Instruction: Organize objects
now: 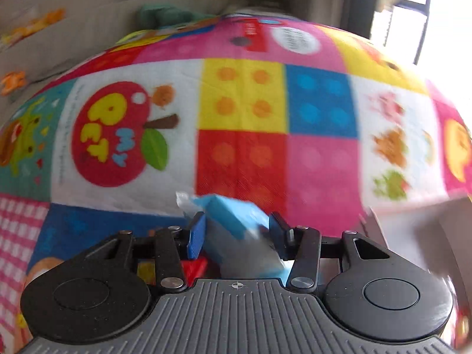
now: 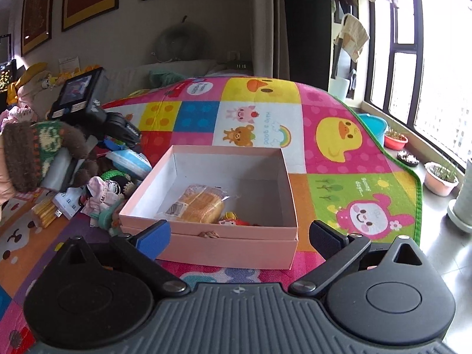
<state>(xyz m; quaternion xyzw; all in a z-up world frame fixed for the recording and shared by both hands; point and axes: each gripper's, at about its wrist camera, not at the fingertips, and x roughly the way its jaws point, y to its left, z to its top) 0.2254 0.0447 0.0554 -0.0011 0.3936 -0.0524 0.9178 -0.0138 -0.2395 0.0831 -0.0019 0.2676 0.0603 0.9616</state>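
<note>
Pink box [image 2: 212, 236] open on top, room inside right of the bagged bread [image 2: 196, 205] and small red toy [image 2: 234, 218]; play mat [image 2: 339, 135] beyond and right is bare, left side crowded by toy pile [image 2: 103, 188] and left gripper [image 2: 129, 135].

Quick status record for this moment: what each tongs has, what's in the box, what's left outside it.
left tongs: shut on blue plastic-wrapped packet, above colourful patchwork play mat
right tongs: open, nothing between them
pink cardboard box: open; holds wrapped bread loaf and small red toy
outside box: toy pile on the box's left side
</note>
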